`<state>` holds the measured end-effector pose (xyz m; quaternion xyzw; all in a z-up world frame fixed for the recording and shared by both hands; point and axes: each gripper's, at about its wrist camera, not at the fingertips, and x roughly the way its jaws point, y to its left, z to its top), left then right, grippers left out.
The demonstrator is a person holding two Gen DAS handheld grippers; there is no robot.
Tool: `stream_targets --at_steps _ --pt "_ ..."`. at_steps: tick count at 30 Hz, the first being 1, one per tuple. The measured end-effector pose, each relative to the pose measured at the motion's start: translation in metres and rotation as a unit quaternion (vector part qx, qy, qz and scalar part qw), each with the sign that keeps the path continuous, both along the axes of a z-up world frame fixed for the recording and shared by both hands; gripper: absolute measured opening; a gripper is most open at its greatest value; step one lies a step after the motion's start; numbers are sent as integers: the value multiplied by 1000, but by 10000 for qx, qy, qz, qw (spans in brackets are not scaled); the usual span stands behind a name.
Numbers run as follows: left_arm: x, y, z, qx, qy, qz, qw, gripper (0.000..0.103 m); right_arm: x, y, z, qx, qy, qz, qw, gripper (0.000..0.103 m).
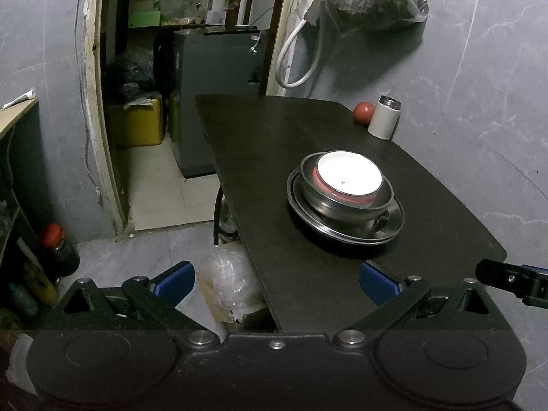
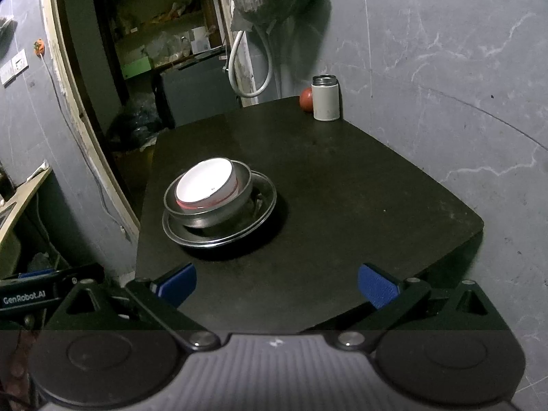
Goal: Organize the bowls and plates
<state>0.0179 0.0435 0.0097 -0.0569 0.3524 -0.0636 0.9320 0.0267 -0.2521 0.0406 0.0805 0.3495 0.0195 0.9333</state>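
surface: dark matte rectangular tabletop w/ rounded corners [image 1: 274, 171] [image 2: 342, 188], fills frame centre
stack base: round steel plate [image 1: 390, 229] [image 2: 263, 205], flat on top, centre-right in left view
far corner: white cylindrical flask w/ steel rim [image 1: 384, 117] [image 2: 325, 98], upright
beside flask: red-orange round ball-like thing [image 1: 363, 112] [image 2: 306, 100], touching or nearly

Dark table [image 2: 342, 188] against grey marbled wall [image 2: 445, 51], beside doorway [image 1: 178, 68].

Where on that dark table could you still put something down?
Most of the table is bare: the near strip between the stack and both grippers, and the wide stretch between the stack and the wall. The far corner is taken by the white canister and a red ball.
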Motion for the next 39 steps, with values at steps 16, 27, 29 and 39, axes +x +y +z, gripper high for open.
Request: stream_targets --at_steps 16,27,29,39 --pt "-7 -9 -1 41 32 22 10000 102 -1 -9 0 20 23 91 10000 103" --pt "-9 -13 -1 85 21 41 10000 102 -3 -12 -1 55 -6 110 9999 103" --pt "-9 -14 0 91 10 38 10000 102 -3 -12 -1 55 -19 106 9999 103" --pt "-9 -13 1 86 8 29 10000 102 -4 -10 -1 45 -30 109 9999 103"
